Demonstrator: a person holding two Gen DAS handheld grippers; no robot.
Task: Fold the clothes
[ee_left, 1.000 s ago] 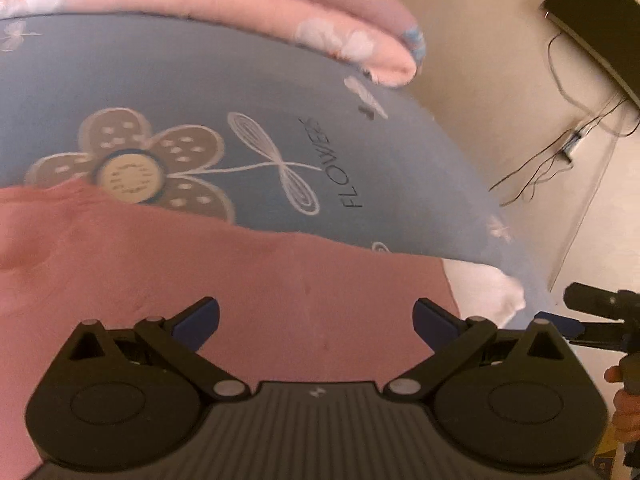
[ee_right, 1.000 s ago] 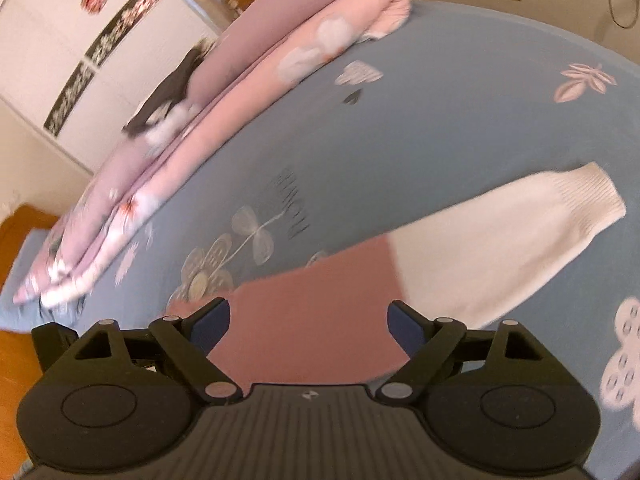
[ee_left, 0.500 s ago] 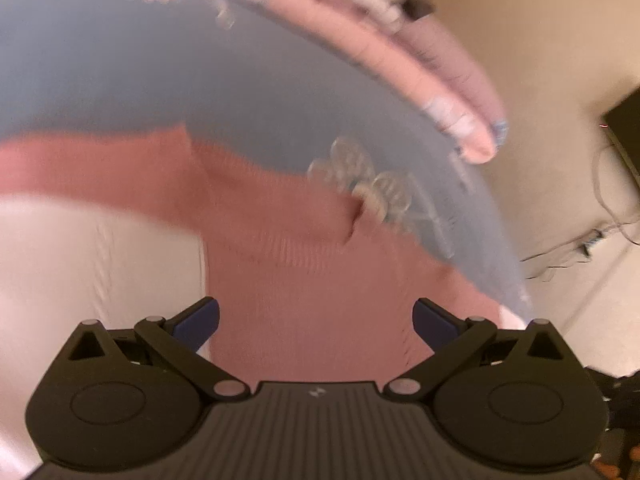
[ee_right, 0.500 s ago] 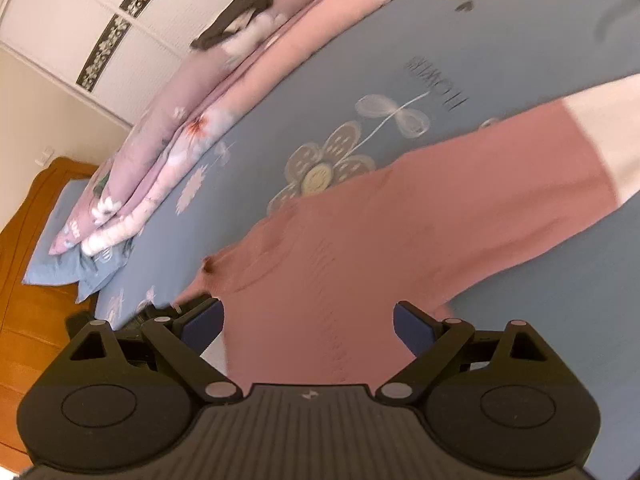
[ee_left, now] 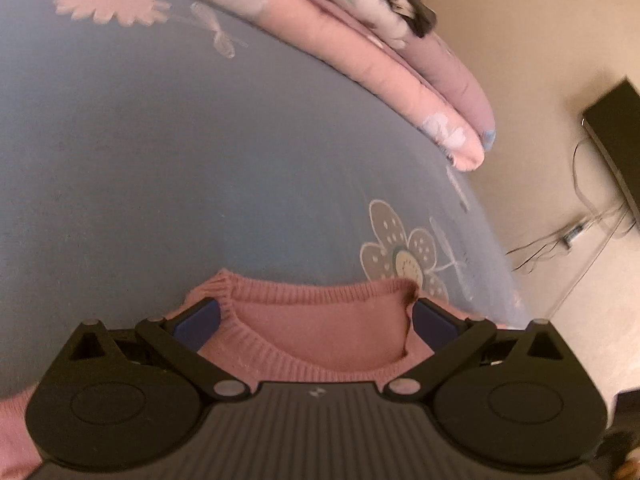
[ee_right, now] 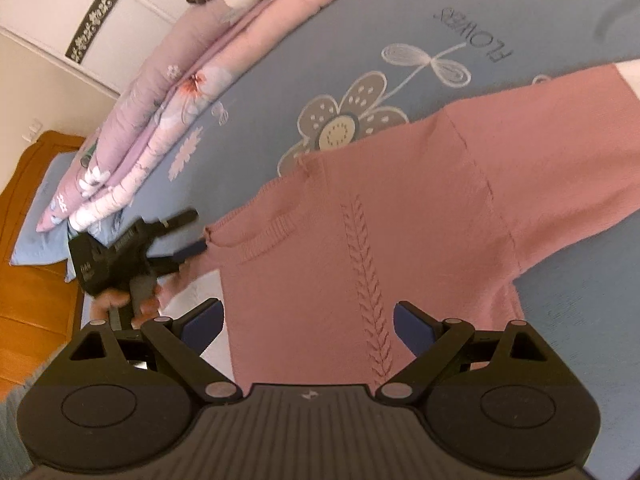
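Observation:
A pink knitted sweater (ee_right: 400, 216) with white sleeve ends lies flat on the blue flowered bed sheet (ee_left: 160, 152). My left gripper (ee_left: 316, 318) is open, its blue pads either side of the ribbed neckline (ee_left: 304, 292). It also shows in the right wrist view (ee_right: 180, 240), at the collar's left end. My right gripper (ee_right: 308, 322) is open above the sweater's chest, over the braided knit line (ee_right: 368, 280).
A rolled pink and lilac quilt (ee_left: 360, 40) lies along the far side of the bed; it also shows in the right wrist view (ee_right: 192, 76). A dark TV unit (ee_left: 616, 136) and cables (ee_left: 560, 236) are beyond the bed edge. A wooden headboard (ee_right: 36, 240) stands at left.
Both grippers swept left along the sweater, from the sleeve to the body. The left gripper now sits at the neckline; the right now faces the chest.

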